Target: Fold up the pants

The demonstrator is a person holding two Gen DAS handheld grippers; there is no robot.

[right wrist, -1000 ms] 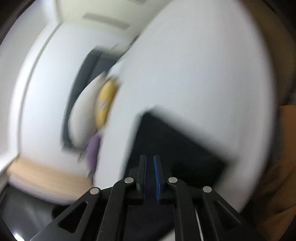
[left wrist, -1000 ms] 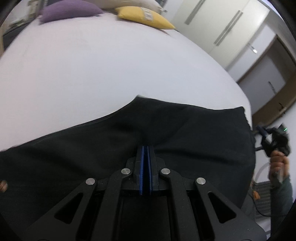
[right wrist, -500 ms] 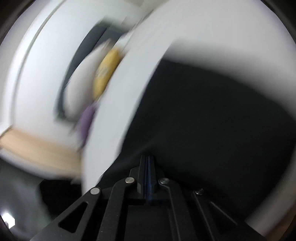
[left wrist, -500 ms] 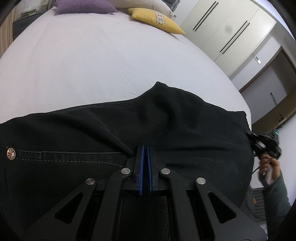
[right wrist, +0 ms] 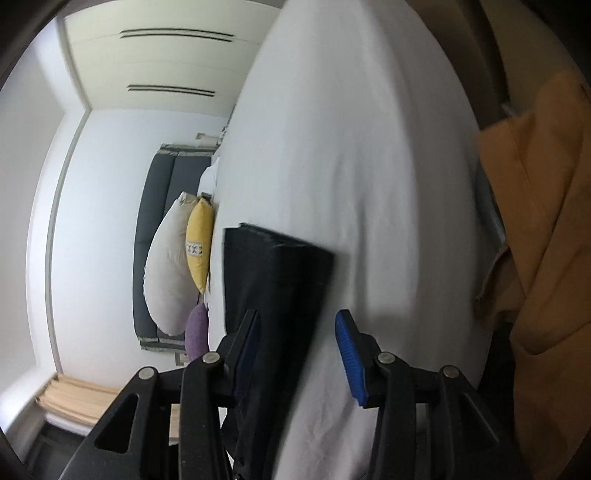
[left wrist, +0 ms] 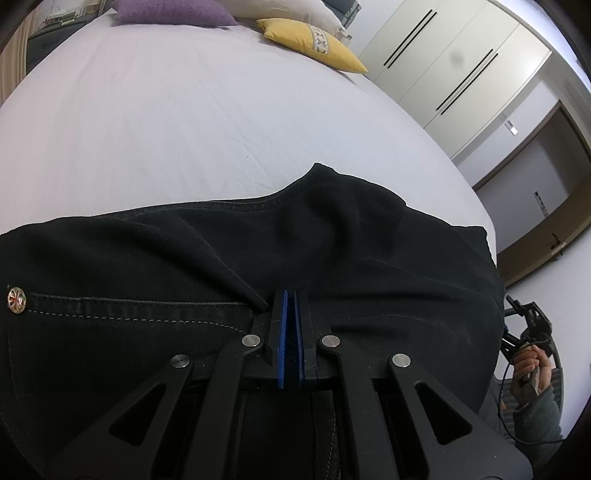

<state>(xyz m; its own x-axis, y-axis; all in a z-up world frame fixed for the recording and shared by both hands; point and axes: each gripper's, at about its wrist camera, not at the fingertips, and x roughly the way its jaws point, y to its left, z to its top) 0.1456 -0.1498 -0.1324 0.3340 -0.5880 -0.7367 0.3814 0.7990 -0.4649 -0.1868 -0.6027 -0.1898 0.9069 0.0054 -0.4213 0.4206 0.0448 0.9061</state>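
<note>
Black pants (left wrist: 332,251) lie on a white bed (left wrist: 184,122), the waist with a metal button (left wrist: 16,301) at the left. My left gripper (left wrist: 290,295) is shut on a fold of the pants near the pocket seam. In the right wrist view, the pants (right wrist: 273,269) stretch away as a dark strip. My right gripper (right wrist: 297,325) is open, its fingers astride the fabric edge and not gripping it. It also shows in the left wrist view (left wrist: 528,325), held by a hand beyond the pants' right end.
A yellow pillow (left wrist: 314,42), a purple pillow (left wrist: 173,13) and a white pillow (right wrist: 166,273) lie at the head of the bed. White wardrobe doors (left wrist: 443,62) stand beyond. A tan cloth (right wrist: 543,258) hangs at the right of the right wrist view.
My right gripper was shut on the pants half a second ago and has opened and let go. The pants now lie flatter on the bed. My left gripper stays shut.
</note>
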